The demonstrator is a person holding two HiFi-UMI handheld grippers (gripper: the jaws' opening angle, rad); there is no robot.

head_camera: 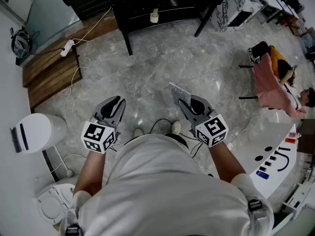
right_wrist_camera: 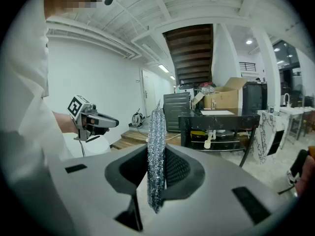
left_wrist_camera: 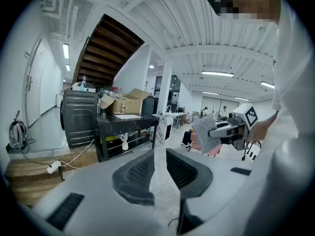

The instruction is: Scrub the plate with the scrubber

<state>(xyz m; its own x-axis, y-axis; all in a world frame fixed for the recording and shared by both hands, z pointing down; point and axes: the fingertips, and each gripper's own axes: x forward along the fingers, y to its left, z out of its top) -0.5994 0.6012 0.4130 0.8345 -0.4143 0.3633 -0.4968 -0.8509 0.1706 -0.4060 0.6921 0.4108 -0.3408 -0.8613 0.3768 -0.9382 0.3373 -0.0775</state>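
From my head, I look down at a grey marble floor [head_camera: 147,68]. My left gripper [head_camera: 117,102] and my right gripper [head_camera: 184,102] are side by side in front of me, apart. Both point ahead and a bit down. A flat silver mesh scrubber [head_camera: 179,93] sticks out past the tips of the right one. I see no plate on the floor. A black table [head_camera: 162,6] stands well ahead of me, and a white round bin [head_camera: 37,132] sits at my left.

From my left gripper, the 2 jaws stand a little apart with nothing between them. The scrubber is off to the right.

From my right gripper, the 2 jaws press on the scrubber. It stands on its edge, long side up and down. No plate shows here either, so I think I must find it first. My left gripper is free to hold it.
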